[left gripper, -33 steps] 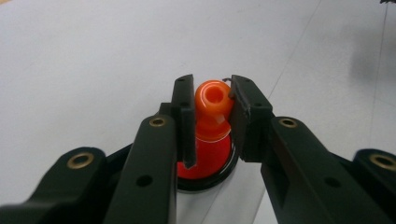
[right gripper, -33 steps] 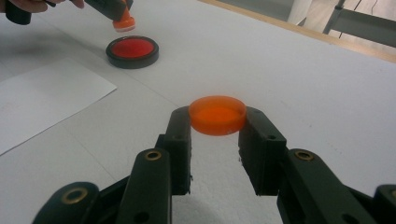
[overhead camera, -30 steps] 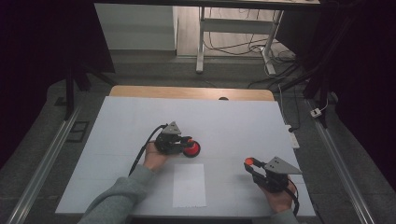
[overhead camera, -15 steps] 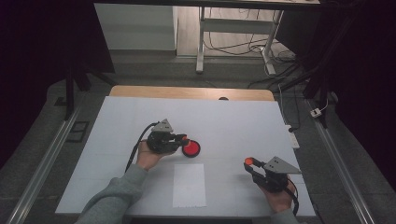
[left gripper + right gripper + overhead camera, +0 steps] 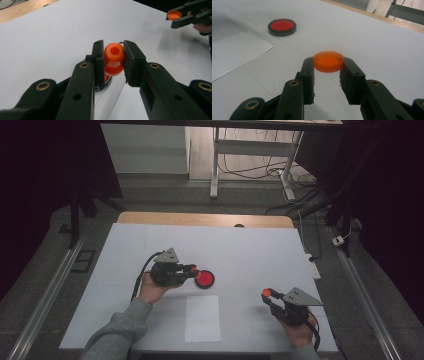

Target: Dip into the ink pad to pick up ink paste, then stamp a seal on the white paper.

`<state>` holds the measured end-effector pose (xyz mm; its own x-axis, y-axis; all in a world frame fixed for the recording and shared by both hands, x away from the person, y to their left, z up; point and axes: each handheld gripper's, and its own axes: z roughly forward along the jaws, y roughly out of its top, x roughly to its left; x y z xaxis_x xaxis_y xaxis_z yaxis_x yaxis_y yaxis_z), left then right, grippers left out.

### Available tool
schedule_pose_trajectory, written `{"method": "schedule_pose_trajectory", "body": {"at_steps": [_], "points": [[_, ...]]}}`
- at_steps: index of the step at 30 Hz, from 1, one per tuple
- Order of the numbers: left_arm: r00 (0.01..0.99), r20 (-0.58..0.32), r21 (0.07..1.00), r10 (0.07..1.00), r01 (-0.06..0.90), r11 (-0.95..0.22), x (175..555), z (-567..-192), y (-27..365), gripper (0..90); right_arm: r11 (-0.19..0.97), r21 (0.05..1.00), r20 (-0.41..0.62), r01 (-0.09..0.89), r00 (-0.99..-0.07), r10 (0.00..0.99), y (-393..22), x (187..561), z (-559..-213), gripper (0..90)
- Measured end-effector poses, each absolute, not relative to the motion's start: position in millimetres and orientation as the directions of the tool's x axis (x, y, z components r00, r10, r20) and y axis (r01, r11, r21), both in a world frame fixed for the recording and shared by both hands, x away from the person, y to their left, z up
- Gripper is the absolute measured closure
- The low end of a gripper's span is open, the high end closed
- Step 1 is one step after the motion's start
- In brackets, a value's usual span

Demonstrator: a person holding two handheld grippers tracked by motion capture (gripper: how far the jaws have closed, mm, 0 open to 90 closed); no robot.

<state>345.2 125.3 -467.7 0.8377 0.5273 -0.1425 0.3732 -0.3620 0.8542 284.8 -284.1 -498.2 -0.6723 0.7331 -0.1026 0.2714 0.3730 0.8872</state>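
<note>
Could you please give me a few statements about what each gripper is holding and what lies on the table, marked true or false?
1. The left gripper clamps an orange stamp. True.
2. The right gripper is empty. False: it grips an orange cap.
3. A red ink pad lies on the table. True.
4. The sheet of paper lies under the ink pad. False: it lies apart, nearer the person.

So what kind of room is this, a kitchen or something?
More likely a lab or workshop set up for recording. A bare white table stands on a grey floor, loose cables trail behind it, and metal rails run along its sides.
</note>
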Motion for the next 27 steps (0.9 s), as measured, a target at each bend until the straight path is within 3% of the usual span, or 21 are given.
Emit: {"method": "schedule_pose_trajectory", "body": {"at_steps": [27], "points": [[0.858, -0.165, 0.842, 0.487, 0.38, -0.384, 320.7, -471.5, 128.3, 72.2, 0.371, 0.888, -0.1, 0.271, -0.674, 0.732, -283.7, 286.0, -498.6, 64.4]]}}
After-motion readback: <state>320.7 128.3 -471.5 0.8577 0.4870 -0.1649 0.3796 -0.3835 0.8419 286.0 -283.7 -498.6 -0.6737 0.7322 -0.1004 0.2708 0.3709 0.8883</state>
